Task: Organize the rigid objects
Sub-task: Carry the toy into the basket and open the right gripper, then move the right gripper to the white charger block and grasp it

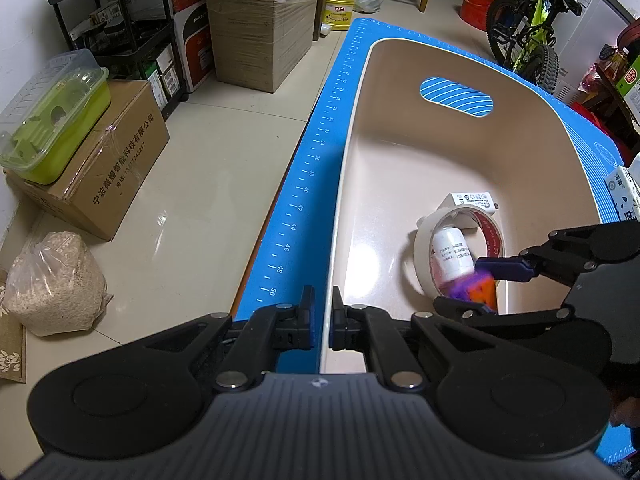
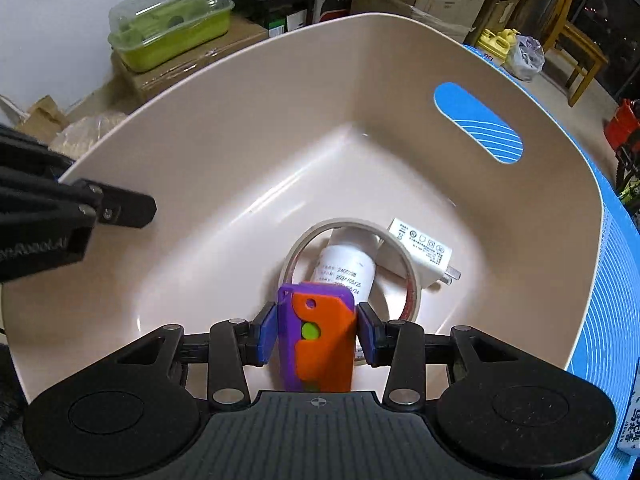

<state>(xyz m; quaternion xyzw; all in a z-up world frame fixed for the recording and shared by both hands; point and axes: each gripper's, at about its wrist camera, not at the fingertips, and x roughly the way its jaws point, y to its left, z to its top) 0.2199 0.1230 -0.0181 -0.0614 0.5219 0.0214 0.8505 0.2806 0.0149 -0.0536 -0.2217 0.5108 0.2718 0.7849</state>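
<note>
A beige plastic tub (image 2: 248, 92) with an oval handle cut-out sits on a blue measuring mat (image 1: 308, 184) that covers the worktop.

In the right wrist view, the right claw (image 2: 318, 334) is inside the tub, pinching a purple and orange toy block (image 2: 320, 340) between its two blue pads. The block stands roughly upright between the pads and has a small green dot on its orange face.

On the tub floor at about 12 o'clock from the block lies a roll of beige tape (image 2: 404, 264), tilted on its edge. A white cylindrical bottle (image 2: 348, 268) with printed dates rests through the tape's ring. A white charger plug (image 2: 424, 248) lies just beside the tape at about 2 o'clock, its prongs pointing towards the right wall of the tub.

In the left wrist view, the left claw (image 1: 324, 320) grips the tub's near left rim, its pads pressed onto the thin wall from either side. The right claw appears there at about 3 o'clock, reaching into the tub over the tape.

Beyond the worktop, at about 9 o'clock in the left view, a green lidded container (image 1: 56, 120) sits on a cardboard box (image 1: 112, 168) on the tiled floor.
</note>
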